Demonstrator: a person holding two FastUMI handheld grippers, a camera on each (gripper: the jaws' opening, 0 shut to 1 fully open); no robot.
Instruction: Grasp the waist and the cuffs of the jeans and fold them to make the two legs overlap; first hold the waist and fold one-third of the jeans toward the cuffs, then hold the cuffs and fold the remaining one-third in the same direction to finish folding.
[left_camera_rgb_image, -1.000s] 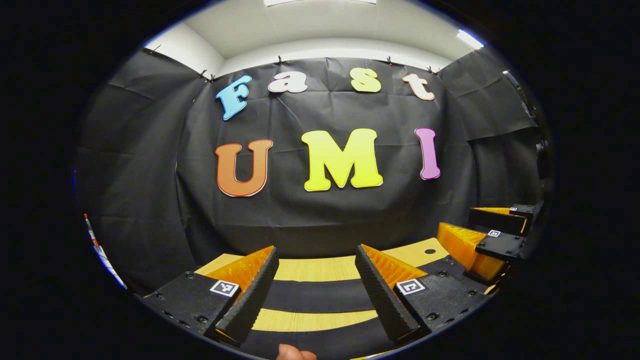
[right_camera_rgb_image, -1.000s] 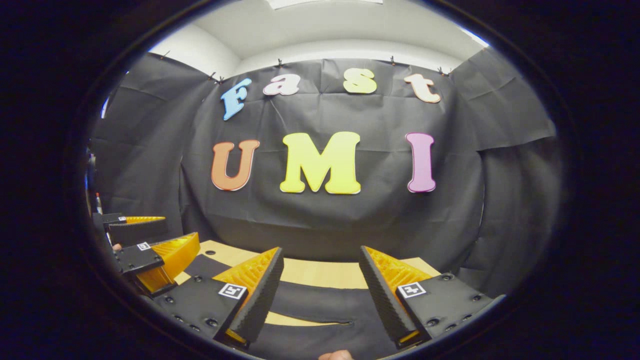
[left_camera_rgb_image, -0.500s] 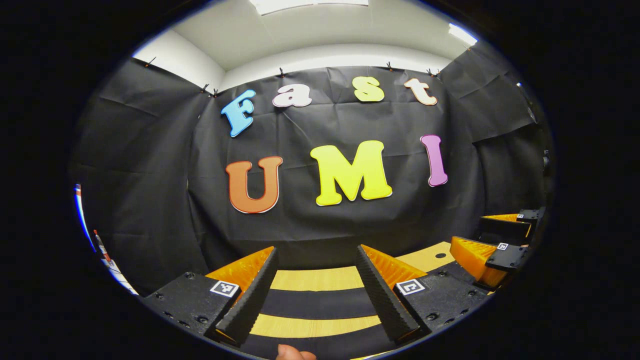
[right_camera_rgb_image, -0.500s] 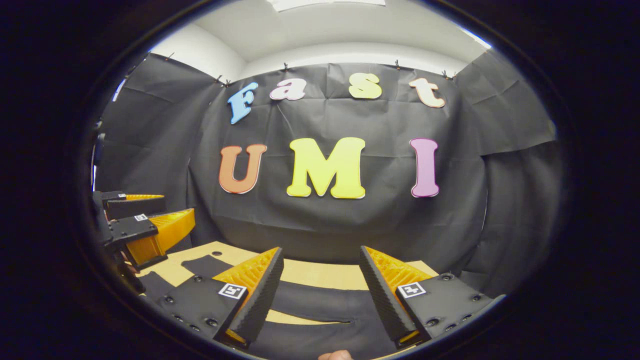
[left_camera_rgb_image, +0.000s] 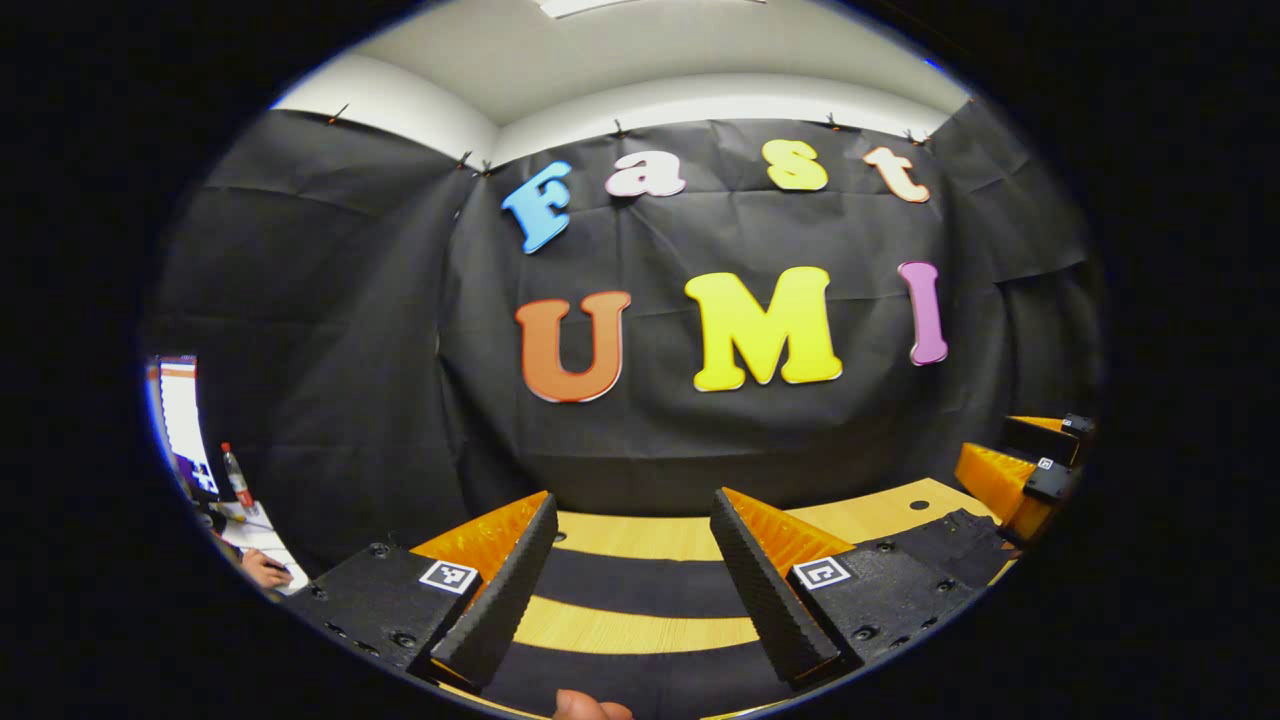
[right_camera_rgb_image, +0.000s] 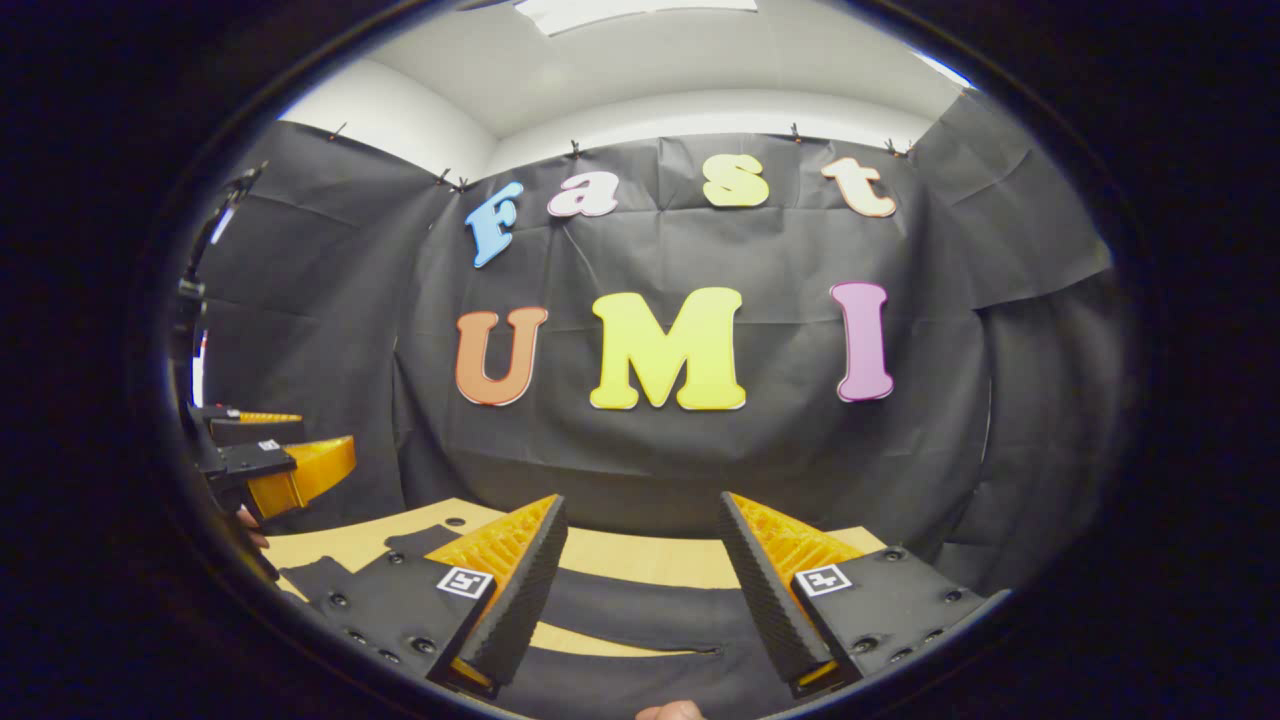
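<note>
Black jeans (left_camera_rgb_image: 640, 590) lie flat on the light wooden table (left_camera_rgb_image: 640, 535), their legs showing as two dark bands with a strip of wood between them. My left gripper (left_camera_rgb_image: 632, 505) hovers open just above them, nothing between its fingers. In the right gripper view the jeans (right_camera_rgb_image: 640, 615) lie under my right gripper (right_camera_rgb_image: 643, 505), which is also open and holds nothing. A seam or zip line (right_camera_rgb_image: 690, 650) runs along the nearer band. Each view shows the other gripper off to the side: the right gripper (left_camera_rgb_image: 985, 445) and the left gripper (right_camera_rgb_image: 325, 432), both above the table.
The booth's black cloth wall (left_camera_rgb_image: 640, 440) stands right behind the table's far edge. A small round hole (left_camera_rgb_image: 918, 504) marks the tabletop. Past the cloth on the left are a desk, a bottle (left_camera_rgb_image: 232, 470) and a person's hand (left_camera_rgb_image: 262, 570). A thumb tip (left_camera_rgb_image: 590, 708) shows at the bottom.
The two grippers have moved apart sideways; each now sits farther out at the edge of the other's view. The left view has swung left, uncovering the desk. Both stay open.
</note>
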